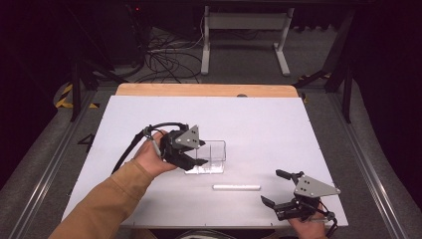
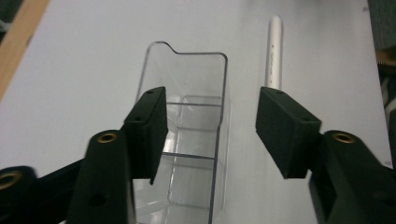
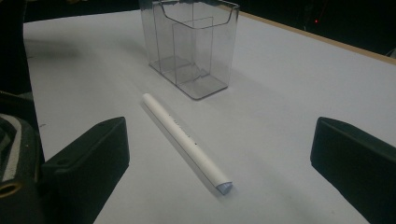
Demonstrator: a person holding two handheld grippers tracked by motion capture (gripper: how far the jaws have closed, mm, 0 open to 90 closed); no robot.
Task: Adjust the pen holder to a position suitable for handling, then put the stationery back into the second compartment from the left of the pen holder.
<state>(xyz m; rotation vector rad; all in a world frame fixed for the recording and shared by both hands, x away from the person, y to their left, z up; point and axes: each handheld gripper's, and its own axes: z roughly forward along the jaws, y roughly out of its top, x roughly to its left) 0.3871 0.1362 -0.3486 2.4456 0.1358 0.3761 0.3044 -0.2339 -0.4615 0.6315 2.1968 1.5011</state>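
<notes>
Jaws of our right gripper (image 1: pixel 272 188) stand wide with the white tube (image 3: pixel 186 141) lying flat between and just beyond them, lined up for a pick. Farther off, our left gripper (image 2: pixel 210 133) spreads half-open, clear of the upright clear holder (image 2: pixel 187 140) below it, freeing it to receive the tube.

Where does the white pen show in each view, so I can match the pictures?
High view: white pen lies flat on the white table, just in front of the clear plastic holder.
Left gripper view: pen upper right, beside the holder.
Right gripper view: pen centre, diagonal.
Shared landmark: the holder.
</notes>
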